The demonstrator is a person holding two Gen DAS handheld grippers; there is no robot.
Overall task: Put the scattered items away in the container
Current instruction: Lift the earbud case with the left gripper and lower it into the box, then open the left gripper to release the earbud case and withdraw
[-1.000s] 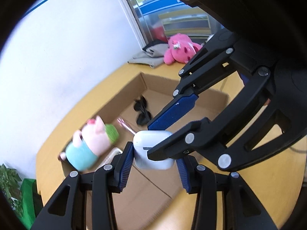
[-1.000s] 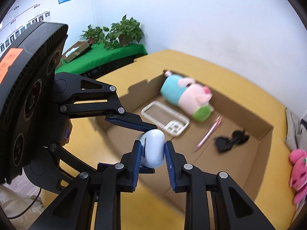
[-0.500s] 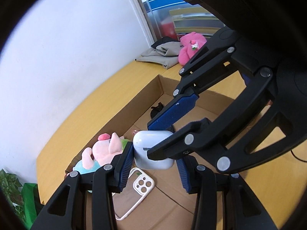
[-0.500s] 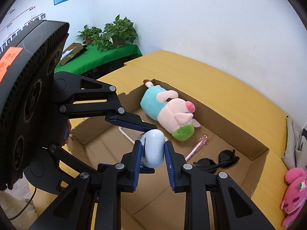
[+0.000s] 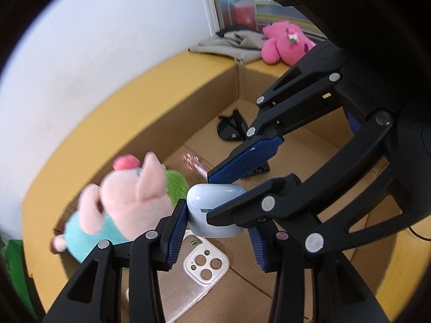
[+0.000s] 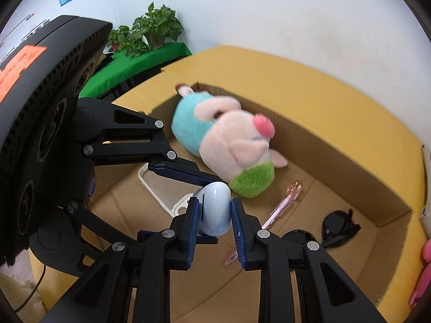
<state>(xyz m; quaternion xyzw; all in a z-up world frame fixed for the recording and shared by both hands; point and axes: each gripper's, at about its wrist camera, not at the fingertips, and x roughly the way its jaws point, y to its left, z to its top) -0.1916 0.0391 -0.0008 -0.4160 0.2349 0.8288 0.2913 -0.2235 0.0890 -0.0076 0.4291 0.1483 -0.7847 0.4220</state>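
White wall and a yellow table (image 6: 309,80) frame the scene, with an open cardboard box (image 6: 350,161) sitting on the table. Both grippers have come down over the box in the last second: the plush pig (image 6: 229,140), phone case (image 5: 204,266), pen (image 6: 282,202) and sunglasses (image 6: 336,223) now loom larger and closer than a moment ago, so the carried piece is low inside the box walls.

That piece is a white earbud case (image 6: 215,210). The right gripper (image 6: 215,215) is clamped on its sides, and the left gripper (image 5: 215,223) also closes on it, one blue pad at 9 o'clock of the case touching it, the other hidden behind the right gripper's linkage. In the right view the case hangs above the phone case, with the pig's green end just beyond at 1 o'clock.

The grip has not changed during the descent. My judgement: release is near, and a pink plush (image 5: 285,43) and folded cloth (image 5: 231,45) at 12 o'clock outside the box remain to be tidied.
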